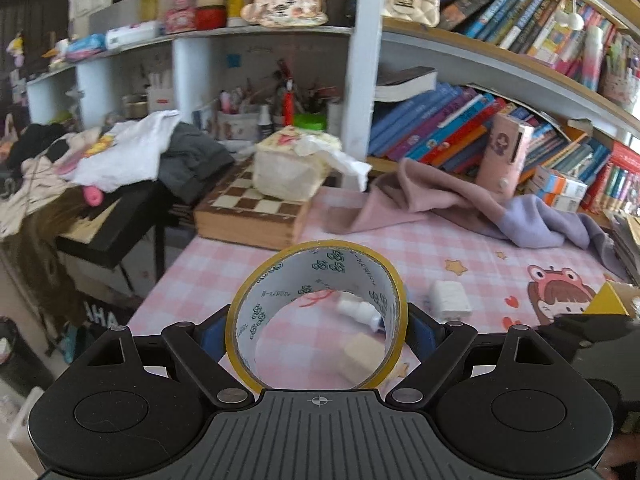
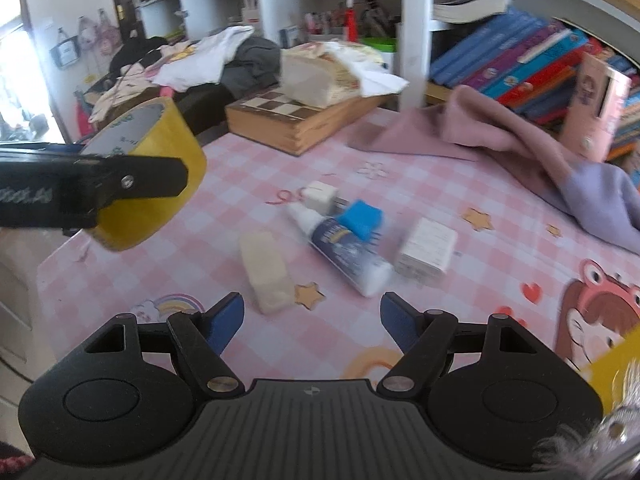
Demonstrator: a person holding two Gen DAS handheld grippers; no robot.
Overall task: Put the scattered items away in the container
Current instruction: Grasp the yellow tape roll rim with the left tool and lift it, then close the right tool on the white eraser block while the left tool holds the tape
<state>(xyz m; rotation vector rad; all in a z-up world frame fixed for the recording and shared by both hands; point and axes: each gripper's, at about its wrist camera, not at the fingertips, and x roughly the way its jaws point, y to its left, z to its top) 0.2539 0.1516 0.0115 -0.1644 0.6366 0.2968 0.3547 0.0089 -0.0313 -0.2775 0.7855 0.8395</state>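
My left gripper [image 1: 318, 332] is shut on a roll of yellow tape [image 1: 384, 280] and holds it above the pink checked table; the roll also shows in the right wrist view [image 2: 160, 184], clamped by the left gripper at the left. My right gripper [image 2: 312, 324] is open and empty, low over the table. In front of it lie a beige eraser block [image 2: 266, 270], a white and blue tube [image 2: 344, 252], a blue block [image 2: 362, 218], a white plug [image 2: 320, 196] and a small white box [image 2: 428, 254]. A yellow container corner [image 2: 612, 372] shows at the right.
A wooden chess box [image 2: 296, 120] with a tissue pack on it stands at the table's back. A pink and lilac cloth [image 2: 520, 148] lies at the back right before shelves of books. A pile of clothes [image 2: 192, 64] lies on a side table to the left.
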